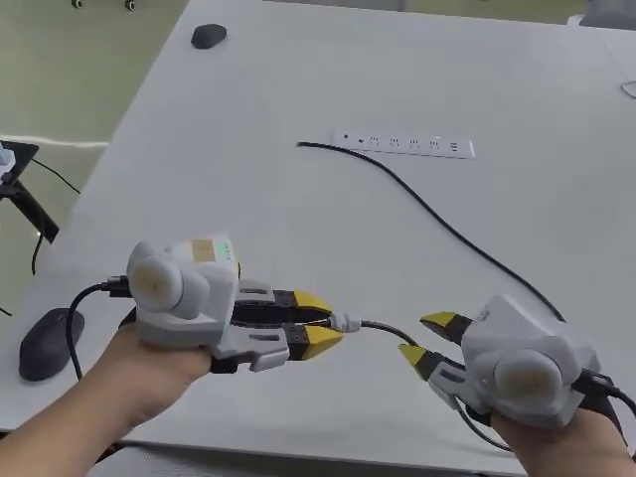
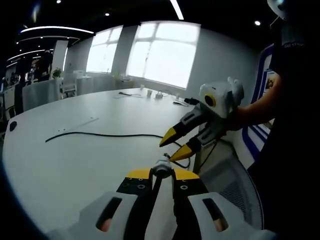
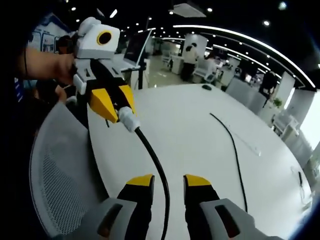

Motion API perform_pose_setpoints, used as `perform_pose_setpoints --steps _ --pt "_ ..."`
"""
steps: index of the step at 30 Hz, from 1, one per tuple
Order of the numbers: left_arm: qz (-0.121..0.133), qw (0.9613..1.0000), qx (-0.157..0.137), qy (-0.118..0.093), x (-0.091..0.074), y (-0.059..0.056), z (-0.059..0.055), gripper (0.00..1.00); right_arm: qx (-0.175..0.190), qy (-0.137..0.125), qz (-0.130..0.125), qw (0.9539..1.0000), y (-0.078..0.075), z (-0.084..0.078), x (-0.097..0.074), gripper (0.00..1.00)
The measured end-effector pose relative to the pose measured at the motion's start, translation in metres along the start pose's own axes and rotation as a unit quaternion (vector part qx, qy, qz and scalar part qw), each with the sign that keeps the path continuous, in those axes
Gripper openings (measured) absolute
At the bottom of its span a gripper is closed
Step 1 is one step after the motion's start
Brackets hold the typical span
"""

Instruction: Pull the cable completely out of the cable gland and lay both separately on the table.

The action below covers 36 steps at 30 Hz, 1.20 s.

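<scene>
Table layout, head view
Power strip [image 1: 402,144] upper centre of table [image 1: 298,229]; cable [image 1: 437,224] runs from left of it diagonally to lower right. Mouse [image 1: 209,36] top left, second mouse [image 1: 48,343] lower left. Bottom: left gripper [image 1: 326,320], gland [image 1: 345,323] at its jaw tips, right gripper [image 1: 425,338] to the right.

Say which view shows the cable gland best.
The right gripper view: the cable gland sticks out side-on from the left gripper, cable trailing. Head view shows it small; left gripper view, end-on between its jaws.
</scene>
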<state>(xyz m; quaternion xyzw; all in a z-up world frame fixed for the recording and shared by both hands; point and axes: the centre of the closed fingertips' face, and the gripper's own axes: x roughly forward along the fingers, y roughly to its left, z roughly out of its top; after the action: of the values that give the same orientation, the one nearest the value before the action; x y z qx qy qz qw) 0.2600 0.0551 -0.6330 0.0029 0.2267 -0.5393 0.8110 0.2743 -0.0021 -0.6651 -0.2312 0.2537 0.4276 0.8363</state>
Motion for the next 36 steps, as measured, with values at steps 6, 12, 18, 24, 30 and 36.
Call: perform_pose_setpoints --steps 6,12,18,24,30,36 --pt "0.000 1.0000 0.000 -0.001 0.000 0.001 0.000 0.15 -0.056 -0.004 0.007 0.9984 0.012 0.022 0.005 0.18" --pt "0.000 1.0000 0.000 0.000 0.001 0.002 0.001 0.15 -0.093 -0.004 0.020 0.9955 0.023 0.031 0.011 0.11" --pt "0.000 1.0000 0.004 0.002 0.001 0.001 -0.001 0.15 -0.127 -0.001 0.018 0.9917 0.024 0.034 0.013 0.08" --pt "-0.001 1.0000 0.004 0.002 0.001 0.001 0.000 0.15 -0.130 -0.003 0.023 0.9912 0.025 0.035 0.014 0.04" --pt "-0.001 1.0000 0.006 0.000 0.002 0.001 0.001 0.15 -0.125 -0.002 0.023 0.9920 0.024 0.035 0.016 0.01" --pt "-0.002 1.0000 0.006 0.002 0.004 0.001 0.000 0.15 -0.115 0.000 0.022 0.9931 0.024 0.032 0.016 0.01"
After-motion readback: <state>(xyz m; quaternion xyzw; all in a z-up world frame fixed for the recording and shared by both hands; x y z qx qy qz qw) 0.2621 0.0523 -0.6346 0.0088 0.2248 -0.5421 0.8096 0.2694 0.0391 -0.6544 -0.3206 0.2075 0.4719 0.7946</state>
